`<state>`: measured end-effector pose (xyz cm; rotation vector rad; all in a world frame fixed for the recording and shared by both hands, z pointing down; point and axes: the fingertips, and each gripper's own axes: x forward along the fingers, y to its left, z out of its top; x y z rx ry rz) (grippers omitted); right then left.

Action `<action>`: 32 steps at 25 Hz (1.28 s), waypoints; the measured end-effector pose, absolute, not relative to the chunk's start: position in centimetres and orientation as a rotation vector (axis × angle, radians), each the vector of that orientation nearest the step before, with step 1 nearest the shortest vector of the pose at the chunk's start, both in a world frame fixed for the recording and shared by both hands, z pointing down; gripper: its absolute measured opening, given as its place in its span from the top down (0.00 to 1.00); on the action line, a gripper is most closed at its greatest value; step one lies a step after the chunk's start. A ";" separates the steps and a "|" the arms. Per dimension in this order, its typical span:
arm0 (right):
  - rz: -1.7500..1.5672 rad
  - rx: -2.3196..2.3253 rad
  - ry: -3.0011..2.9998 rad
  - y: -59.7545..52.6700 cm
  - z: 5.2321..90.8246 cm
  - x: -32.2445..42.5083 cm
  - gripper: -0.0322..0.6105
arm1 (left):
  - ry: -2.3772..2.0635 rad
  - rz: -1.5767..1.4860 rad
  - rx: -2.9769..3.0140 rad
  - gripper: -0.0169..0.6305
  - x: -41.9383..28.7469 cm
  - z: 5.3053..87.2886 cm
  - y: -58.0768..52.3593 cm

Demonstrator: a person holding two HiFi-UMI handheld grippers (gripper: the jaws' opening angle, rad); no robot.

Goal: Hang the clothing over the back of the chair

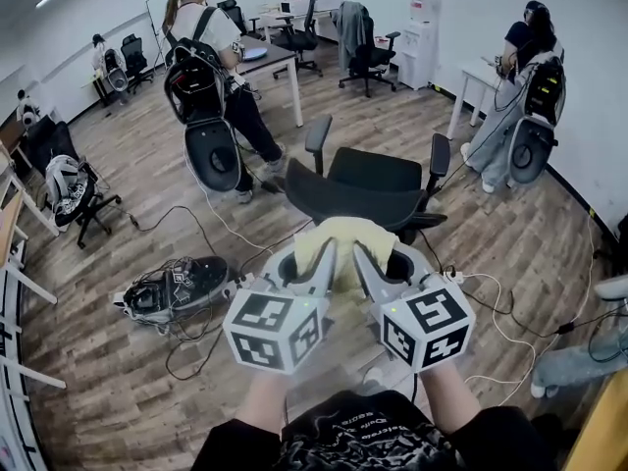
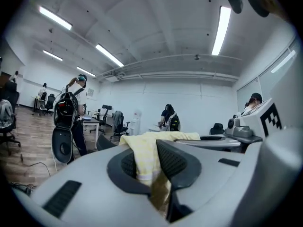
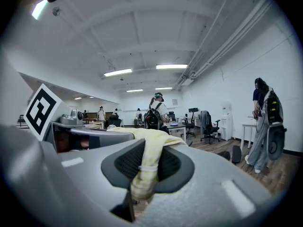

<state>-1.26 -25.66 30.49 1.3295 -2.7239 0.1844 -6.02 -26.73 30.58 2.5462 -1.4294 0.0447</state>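
Now left hand-held gripper (image 1: 327,255) and right hand-held gripper (image 1: 363,258) both pinch yellow clothing (image 1: 343,232) near the chair (image 1: 371,177).

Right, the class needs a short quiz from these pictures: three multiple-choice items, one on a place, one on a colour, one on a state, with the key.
1. In the head view, where does the black office chair stand?
A. Just beyond the held garment
B. On top of a desk
C. Lying tipped over on the floor

2. What colour is the garment?
A. Red
B. Dark blue
C. Pale yellow

3. How do the left gripper and the right gripper stand?
A. Both open and empty
B. Both shut on the garment
C. Only the left holds it

Key: 1 A, the chair shows right past the garment; 2 C, it looks yellow in all three views; 3 B, each gripper view shows fabric pinched between the pads.
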 end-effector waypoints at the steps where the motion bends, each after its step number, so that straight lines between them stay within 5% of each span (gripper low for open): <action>1: 0.166 1.326 -2.740 -25.8 29.8 -1.2 0.87 | -1.438 0.020 2.558 0.89 -6.0 29.9 -26.8; 32: -0.140 1.361 -2.908 -35.0 14.6 0.9 0.87 | -1.479 -0.183 2.826 0.89 -3.9 14.2 -36.4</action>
